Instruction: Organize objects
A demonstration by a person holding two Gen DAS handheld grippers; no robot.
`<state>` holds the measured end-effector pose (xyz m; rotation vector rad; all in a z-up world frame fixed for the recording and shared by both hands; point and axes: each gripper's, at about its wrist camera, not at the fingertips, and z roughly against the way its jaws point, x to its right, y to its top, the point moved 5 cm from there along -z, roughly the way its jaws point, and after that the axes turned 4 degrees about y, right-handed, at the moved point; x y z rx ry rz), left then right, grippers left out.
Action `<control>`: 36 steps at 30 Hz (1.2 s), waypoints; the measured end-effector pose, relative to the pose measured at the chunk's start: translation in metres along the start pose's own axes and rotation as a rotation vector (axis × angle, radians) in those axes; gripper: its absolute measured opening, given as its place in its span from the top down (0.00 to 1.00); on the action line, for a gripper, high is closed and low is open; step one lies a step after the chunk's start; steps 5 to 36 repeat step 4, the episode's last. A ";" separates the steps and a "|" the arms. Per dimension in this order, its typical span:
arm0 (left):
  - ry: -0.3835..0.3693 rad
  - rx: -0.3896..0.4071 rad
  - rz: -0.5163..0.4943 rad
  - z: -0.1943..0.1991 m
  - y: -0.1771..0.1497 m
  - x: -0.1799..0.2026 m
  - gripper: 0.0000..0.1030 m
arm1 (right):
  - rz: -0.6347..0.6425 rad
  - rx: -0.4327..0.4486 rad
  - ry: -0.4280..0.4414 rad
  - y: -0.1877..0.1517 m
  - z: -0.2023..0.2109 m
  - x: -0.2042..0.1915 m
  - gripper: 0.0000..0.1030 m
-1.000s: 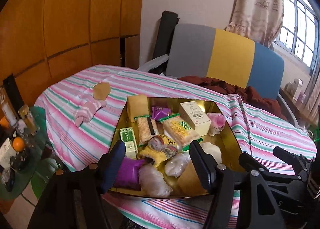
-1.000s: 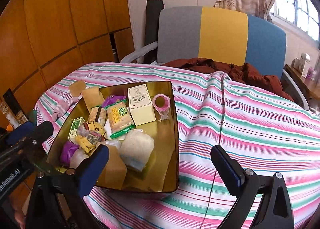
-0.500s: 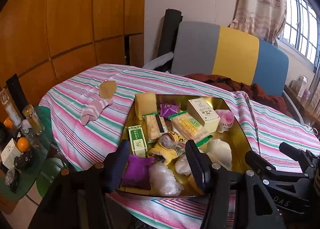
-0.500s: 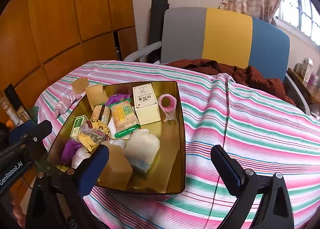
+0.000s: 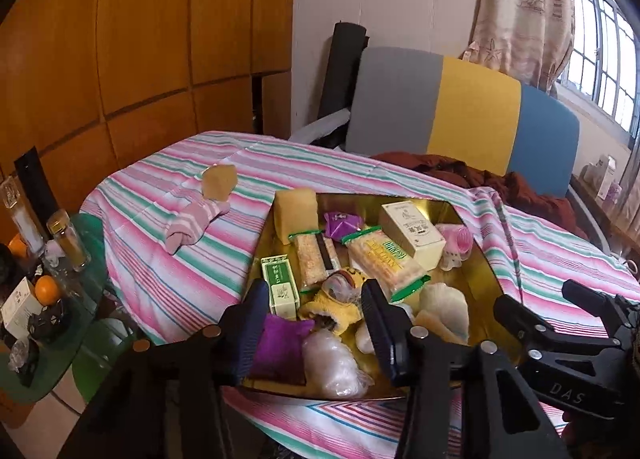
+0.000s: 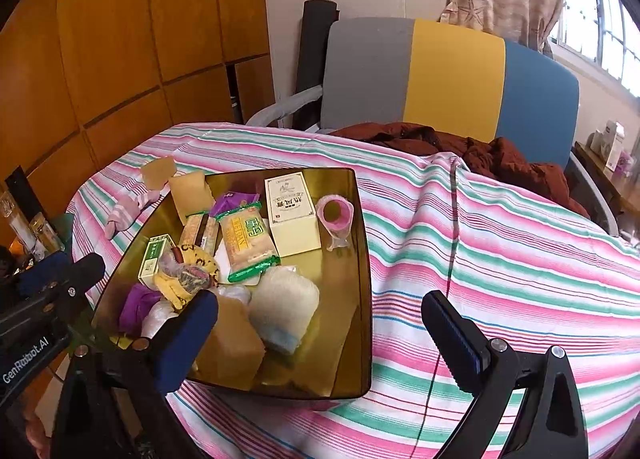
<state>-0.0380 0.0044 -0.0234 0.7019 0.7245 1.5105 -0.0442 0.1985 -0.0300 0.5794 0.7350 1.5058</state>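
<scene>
Left gripper (image 5: 316, 323) jaws just narrowed, spread, gripping nothing above tray (image 5: 476, 279), right gripper (image 6: 320, 331) jaws wide, empty

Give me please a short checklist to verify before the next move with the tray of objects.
1. Left claw holds nothing: ok. Its jaws have just been closing, but they hang in the air above the near tray corner, pressing on nothing.
2. Right claw open and empty: ok.
3. Gold tray lies flat on the striped tablecloth: ok.
4. All objects inside the tray: not ok. The striped sock and a tan sponge lie on the cloth outside it.
5. Yellow glove free to lift: cannot tell; neighbours crowd it.
</scene>
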 end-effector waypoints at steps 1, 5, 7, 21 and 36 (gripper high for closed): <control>-0.004 0.010 0.002 0.001 0.001 -0.001 0.54 | 0.003 -0.002 -0.001 0.000 -0.001 0.000 0.01; -0.006 0.014 -0.014 0.001 0.000 0.001 0.54 | 0.003 -0.009 -0.003 0.001 -0.003 -0.001 0.01; -0.006 0.014 -0.014 0.001 0.000 0.001 0.54 | 0.003 -0.009 -0.003 0.001 -0.003 -0.001 0.01; -0.006 0.014 -0.014 0.001 0.000 0.001 0.54 | 0.003 -0.009 -0.003 0.001 -0.003 -0.001 0.01; -0.006 0.014 -0.014 0.001 0.000 0.001 0.54 | 0.003 -0.009 -0.003 0.001 -0.003 -0.001 0.01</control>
